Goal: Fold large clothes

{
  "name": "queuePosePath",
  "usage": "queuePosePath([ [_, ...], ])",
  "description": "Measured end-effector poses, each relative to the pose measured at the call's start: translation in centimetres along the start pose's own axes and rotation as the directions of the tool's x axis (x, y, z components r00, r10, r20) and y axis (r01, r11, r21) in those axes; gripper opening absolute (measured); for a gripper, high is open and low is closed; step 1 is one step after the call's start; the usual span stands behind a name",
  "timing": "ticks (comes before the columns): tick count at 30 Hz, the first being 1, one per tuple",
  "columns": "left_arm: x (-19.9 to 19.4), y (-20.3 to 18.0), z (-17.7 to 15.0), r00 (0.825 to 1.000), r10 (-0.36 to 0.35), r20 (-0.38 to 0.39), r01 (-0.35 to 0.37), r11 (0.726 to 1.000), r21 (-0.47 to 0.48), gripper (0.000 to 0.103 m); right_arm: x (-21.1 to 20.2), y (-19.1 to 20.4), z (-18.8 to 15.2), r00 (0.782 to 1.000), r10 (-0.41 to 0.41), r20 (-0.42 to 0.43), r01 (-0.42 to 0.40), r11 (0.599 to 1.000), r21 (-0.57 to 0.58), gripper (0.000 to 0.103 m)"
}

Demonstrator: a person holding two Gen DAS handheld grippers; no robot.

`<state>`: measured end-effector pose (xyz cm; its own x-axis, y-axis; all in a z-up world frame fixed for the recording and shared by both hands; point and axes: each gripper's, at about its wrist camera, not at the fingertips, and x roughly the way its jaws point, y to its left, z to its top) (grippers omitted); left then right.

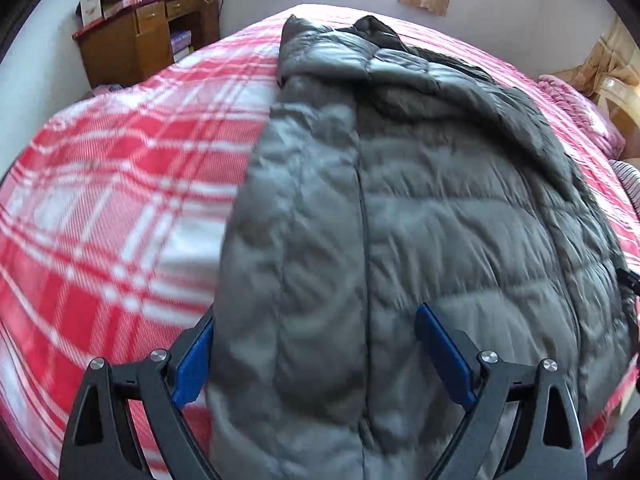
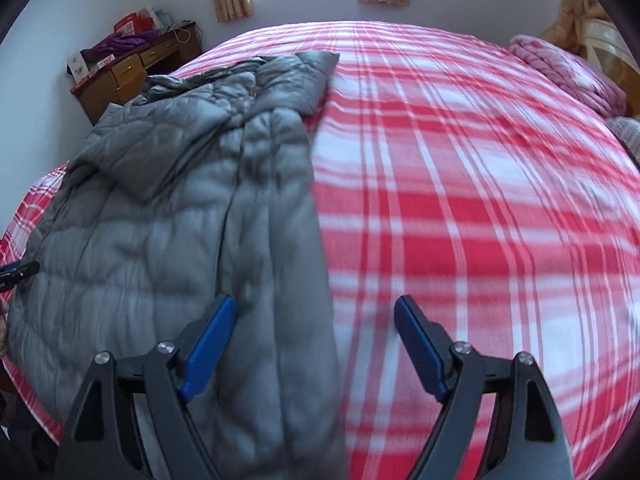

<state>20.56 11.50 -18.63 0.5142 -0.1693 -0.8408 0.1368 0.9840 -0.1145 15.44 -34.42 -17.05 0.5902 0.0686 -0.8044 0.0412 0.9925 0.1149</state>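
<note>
A large grey quilted down jacket (image 1: 420,200) lies flat on the bed, hood toward the far end; it also shows in the right wrist view (image 2: 180,208). My left gripper (image 1: 316,324) is open, its blue fingers straddling the jacket's left edge near the hem, nothing clamped. My right gripper (image 2: 316,320) is open over the jacket's right edge, left finger over the fabric, right finger over the bedspread. The left gripper's tip (image 2: 18,271) shows at the far left of the right wrist view.
The bed is covered by a red and white plaid bedspread (image 2: 460,200). A wooden desk (image 1: 148,36) with purple cloth and boxes stands far left. A pink blanket (image 2: 568,72) lies far right beside a chair. A window is behind.
</note>
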Motion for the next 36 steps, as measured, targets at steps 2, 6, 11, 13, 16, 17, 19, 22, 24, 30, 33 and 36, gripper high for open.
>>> queuePosePath([
  [2, -0.2, 0.0, -0.8, 1.000, -0.017, -0.002, 0.017, 1.000, -0.015, 0.093, -0.8, 0.0, -1.5, 1.000, 0.006, 0.005, -0.006, 1.000, 0.015, 0.084],
  [6, -0.9, 0.4, -2.0, 0.999, -0.048, 0.005, 0.048, 0.999, -0.026, 0.093, -2.2, 0.3, -3.9, 1.000, 0.014, 0.013, -0.014, 1.000, 0.020, 0.083],
  [11, -1.4, 0.3, -3.1, 0.998, -0.065, 0.015, 0.065, 0.998, -0.007, 0.093, -3.3, 0.9, -6.2, 0.999, 0.024, 0.026, -0.025, 0.999, 0.020, 0.073],
  [13, -1.5, 0.2, -3.4, 0.997, -0.080, 0.017, 0.080, 0.997, -0.001, 0.089, -3.5, 1.0, -6.7, 0.999, 0.032, 0.029, -0.033, 0.999, 0.025, 0.056],
  [16, -2.2, -0.4, -3.5, 0.995, -0.095, 0.025, 0.093, 0.995, 0.042, 0.037, -3.7, 1.2, -7.2, 0.995, 0.096, 0.021, -0.097, 0.995, 0.039, 0.020],
  [17, -2.4, -0.5, -3.4, 0.993, -0.119, 0.023, 0.118, 0.992, 0.048, 0.023, -4.0, 1.3, -7.3, 0.991, 0.131, 0.027, -0.132, 0.990, 0.049, 0.017],
  [19, -3.3, -0.4, -3.2, 0.988, -0.146, 0.040, 0.144, 0.988, 0.052, 0.017, -4.6, 2.0, -7.5, 0.990, 0.133, 0.040, -0.135, 0.990, 0.038, 0.013],
  [22, -5.8, -0.1, -2.7, 0.979, -0.188, 0.085, 0.182, 0.981, 0.068, 0.013, -6.3, 2.5, -7.6, 0.984, 0.159, 0.078, -0.162, 0.986, 0.039, 0.011],
  [24, -8.0, 0.2, -1.9, 0.965, -0.240, 0.110, 0.234, 0.970, 0.067, 0.011, -8.2, 2.6, -7.4, 0.977, 0.179, 0.116, -0.184, 0.982, 0.036, 0.011],
  [30, -16.6, 1.2, 0.6, 0.894, -0.374, 0.247, 0.358, 0.927, 0.107, 0.011, -15.6, 3.7, -6.4, 0.942, 0.230, 0.245, -0.228, 0.973, -0.039, 0.010],
  [33, -20.3, 2.0, 1.6, 0.860, -0.401, 0.314, 0.383, 0.916, 0.121, 0.009, -19.2, 4.4, -5.7, 0.918, 0.246, 0.312, -0.234, 0.969, -0.077, 0.010],
  [36, -22.2, 2.8, 2.9, 0.837, -0.398, 0.375, 0.378, 0.917, 0.129, 0.009, -23.0, 4.4, -4.6, 0.878, 0.258, 0.402, -0.240, 0.966, -0.096, 0.010],
])
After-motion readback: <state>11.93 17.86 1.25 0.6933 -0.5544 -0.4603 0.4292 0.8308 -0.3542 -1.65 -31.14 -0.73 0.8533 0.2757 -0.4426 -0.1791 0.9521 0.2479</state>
